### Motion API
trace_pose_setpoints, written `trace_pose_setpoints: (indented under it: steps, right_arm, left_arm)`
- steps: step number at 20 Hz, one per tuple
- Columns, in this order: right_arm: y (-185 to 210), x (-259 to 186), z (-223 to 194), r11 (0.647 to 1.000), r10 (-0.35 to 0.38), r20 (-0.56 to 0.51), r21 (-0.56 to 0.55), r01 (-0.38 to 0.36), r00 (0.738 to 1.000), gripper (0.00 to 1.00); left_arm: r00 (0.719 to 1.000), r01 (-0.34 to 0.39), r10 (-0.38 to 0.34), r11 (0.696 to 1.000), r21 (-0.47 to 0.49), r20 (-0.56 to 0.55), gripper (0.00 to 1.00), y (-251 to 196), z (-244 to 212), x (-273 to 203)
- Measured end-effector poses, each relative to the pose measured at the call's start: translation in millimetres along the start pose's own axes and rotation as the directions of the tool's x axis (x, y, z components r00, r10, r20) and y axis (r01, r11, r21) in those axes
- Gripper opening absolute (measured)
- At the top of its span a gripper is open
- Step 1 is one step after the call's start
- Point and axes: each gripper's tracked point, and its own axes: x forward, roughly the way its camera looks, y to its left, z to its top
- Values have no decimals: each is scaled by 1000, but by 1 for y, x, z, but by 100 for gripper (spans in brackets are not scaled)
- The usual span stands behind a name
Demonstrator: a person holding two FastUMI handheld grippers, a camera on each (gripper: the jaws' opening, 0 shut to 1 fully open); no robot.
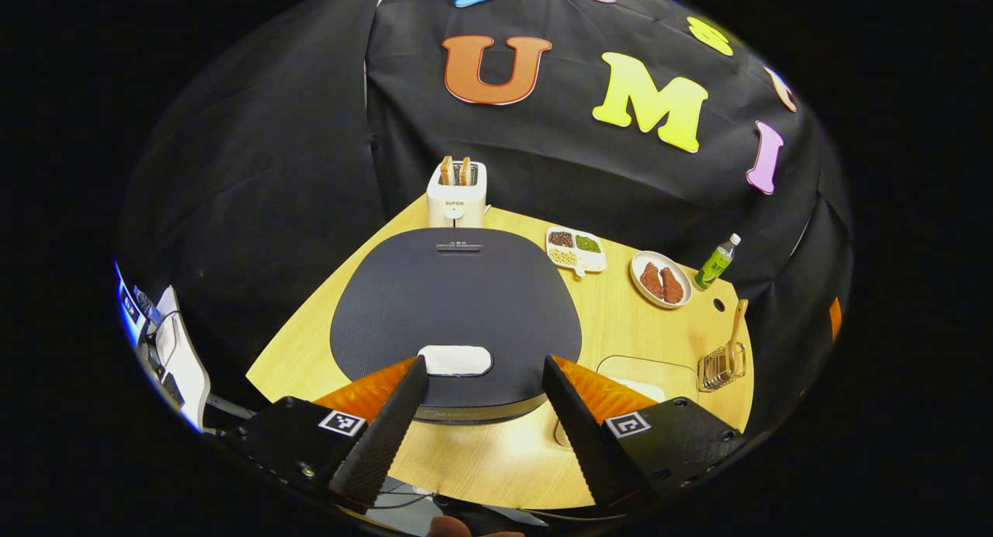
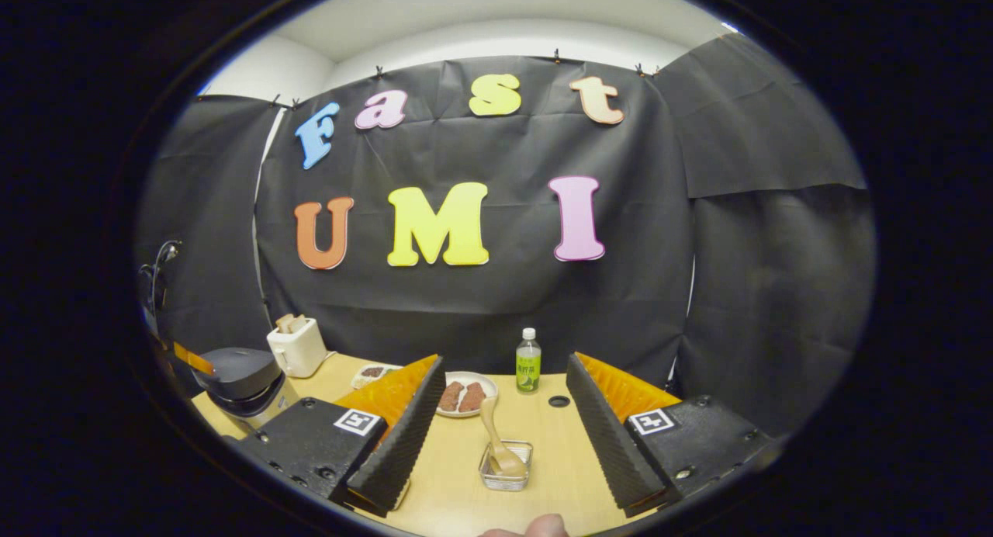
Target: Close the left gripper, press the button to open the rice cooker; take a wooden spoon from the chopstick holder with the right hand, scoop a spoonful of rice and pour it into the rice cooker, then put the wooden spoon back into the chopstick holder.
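The rice cooker [image 1: 456, 304] has a dark flat lid, which is down, and a white button [image 1: 455, 360] at its near edge. My left gripper [image 1: 485, 368] hovers over that edge, open, one finger on each side of the button. A clear box holding white rice [image 1: 648, 375] sits right of the cooker. The wooden spoon [image 1: 734, 331] stands in the wire chopstick holder [image 1: 721, 368] near the table's right edge. In the right gripper view the spoon [image 2: 495, 436] and holder [image 2: 506, 469] lie straight ahead, between the fingers of my open right gripper [image 2: 506, 364]. The cooker [image 2: 237, 374] is far left.
A white toaster [image 1: 456, 192] with bread stands behind the cooker. A divided dish of beans [image 1: 576, 250], a plate of meat [image 1: 661, 281] and a green bottle [image 1: 716, 261] line the back right. A small hole [image 2: 558, 401] marks the tabletop. White equipment [image 1: 171, 351] hangs off the left.
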Motion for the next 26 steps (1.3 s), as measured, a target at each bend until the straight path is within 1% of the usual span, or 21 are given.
trace_pose_setpoints:
  steps: [1,4,8,9,10,11,12,13,14,15,17,18,20,21,22,23,25,26]
  right_arm:
    - [-1,2,2,1000,0,3,-5,0,1000,100]
    - [-4,8,5,1000,5,19,-16,-4,1000,100]
    - [-2,14,4,999,29,18,-33,-29,999,100]
    - [-3,15,5,999,33,18,-33,-33,999,100]
    - [-3,17,5,999,36,17,-31,-35,999,100]
    - [-3,17,5,999,38,16,-28,-38,999,94]
    - [-1,16,4,999,41,12,-24,-41,999,100]
    - [1,15,6,999,45,10,-19,-45,999,100]
    - [3,13,8,999,48,14,-16,-48,999,94]
    - [6,9,14,999,47,30,-15,-47,998,94]
    - [11,-1,26,999,41,62,-23,-40,997,94]
    - [15,-9,33,999,37,75,-26,-35,996,100]
    - [26,-26,50,999,37,102,-33,-34,994,100]
    - [32,-36,57,999,36,117,-35,-32,992,100]
    - [40,-48,63,999,34,126,-36,-29,991,100]
    - [48,-60,67,999,32,134,-35,-28,990,94]
    - [64,-86,69,999,26,131,-30,-22,991,94]
    - [73,-99,71,1000,23,132,-24,-20,991,100]
  left_arm:
    - [1000,-1,1,1000,-7,-7,97,1,-4,4]
    - [1000,-15,14,999,-40,-15,97,3,-11,8]
    - [999,-39,37,998,-53,-40,98,4,-24,12]
    - [999,-40,39,998,-46,-25,97,4,-22,13]
    - [999,-44,43,998,-44,-31,97,5,-25,13]
    - [999,-41,40,998,-38,-29,97,3,-28,15]
    - [998,-40,38,999,-34,-45,98,4,-35,17]
    - [998,-49,47,999,-24,-47,98,6,-38,17]
    - [999,-46,46,999,-24,-28,99,7,-35,20]
    - [999,-46,45,998,-30,-27,98,6,-35,16]
    - [999,-23,26,997,-73,29,98,5,-27,15]
    - [998,-5,13,994,-112,69,96,4,-22,13]
    - [994,29,-13,988,-153,107,95,1,-23,4]
    - [989,60,-37,986,-158,142,94,-4,-20,-4]
    - [982,92,-64,984,-154,176,94,-9,-15,-15]
    - [975,116,-86,984,-136,207,94,-11,-11,-28]
    - [955,140,-110,986,-94,275,95,-8,-4,-61]
    - [944,152,-123,986,-73,306,95,-6,-2,-79]
